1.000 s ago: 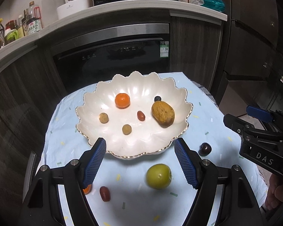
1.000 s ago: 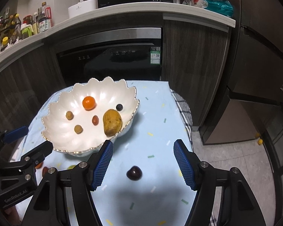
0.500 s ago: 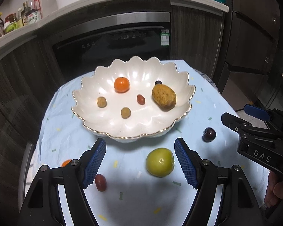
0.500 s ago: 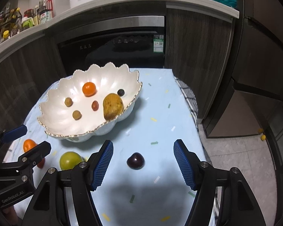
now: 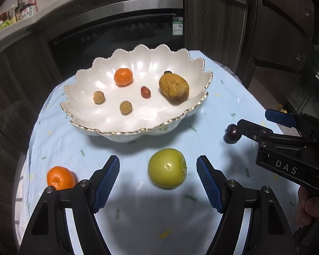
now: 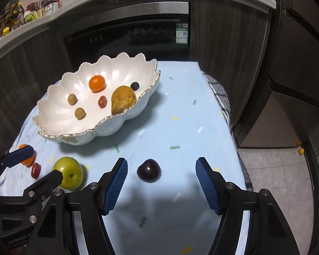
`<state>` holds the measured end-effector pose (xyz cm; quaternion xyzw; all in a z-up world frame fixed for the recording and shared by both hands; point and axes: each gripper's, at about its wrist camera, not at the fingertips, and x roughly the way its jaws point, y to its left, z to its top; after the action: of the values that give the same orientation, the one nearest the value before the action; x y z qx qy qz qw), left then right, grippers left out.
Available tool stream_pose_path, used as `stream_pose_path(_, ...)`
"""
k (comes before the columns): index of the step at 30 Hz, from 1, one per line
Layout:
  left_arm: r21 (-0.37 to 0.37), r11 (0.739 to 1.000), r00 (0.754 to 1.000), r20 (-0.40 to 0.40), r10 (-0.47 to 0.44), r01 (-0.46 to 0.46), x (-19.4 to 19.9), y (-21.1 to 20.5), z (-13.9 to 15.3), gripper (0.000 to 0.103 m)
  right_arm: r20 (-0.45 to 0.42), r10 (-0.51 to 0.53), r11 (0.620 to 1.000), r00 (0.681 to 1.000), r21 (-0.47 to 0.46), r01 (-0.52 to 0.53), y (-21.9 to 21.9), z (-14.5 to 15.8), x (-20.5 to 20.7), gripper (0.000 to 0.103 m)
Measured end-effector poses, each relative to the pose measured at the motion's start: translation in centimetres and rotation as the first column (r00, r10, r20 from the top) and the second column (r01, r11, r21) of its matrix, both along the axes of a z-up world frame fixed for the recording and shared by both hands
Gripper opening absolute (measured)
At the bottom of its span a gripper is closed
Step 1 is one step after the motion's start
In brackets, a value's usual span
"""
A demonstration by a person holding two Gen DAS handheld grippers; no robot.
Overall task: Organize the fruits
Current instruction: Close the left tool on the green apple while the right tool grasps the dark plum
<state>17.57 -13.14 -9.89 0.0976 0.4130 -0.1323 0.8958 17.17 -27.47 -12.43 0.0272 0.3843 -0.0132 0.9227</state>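
Observation:
A white scalloped bowl [image 5: 108,125] [image 6: 53,114] on the light blue cloth holds an orange [image 5: 123,77], a brown pear [image 5: 174,87], two small tan fruits, a small red fruit and a dark berry. My left gripper [image 5: 158,182] is open, with a green apple [image 5: 167,168] [image 6: 69,172] between its fingertips on the cloth. My right gripper [image 6: 161,180] is open, with a dark plum [image 6: 148,170] [image 5: 232,133] between its fingertips on the cloth. A second orange [image 5: 60,178] and a small red fruit [image 6: 36,170] lie at the left.
The cloth-covered table [image 6: 180,110] ends at the right over a checked towel [image 6: 218,89]. A dark oven front [image 5: 117,31] and cabinets stand behind the table. The counter above carries bottles [image 6: 49,2]. Two small yellow things [image 6: 299,146] lie on the floor at the right.
Both grippers have moved down and back toward the near table edge. The apple now sits between the left fingers and the plum between the right fingers. Both stay open.

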Motion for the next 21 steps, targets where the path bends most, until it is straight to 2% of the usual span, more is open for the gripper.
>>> stream_pose_path(21,-0.004,0.998,0.995,-0.071,0.068,-0.068,1.6,-0.1,-3.4,0.074,-0.06,0.032,0.999,0.998,0.007,-0.032,0.7,-3.1,2.2,0.067)
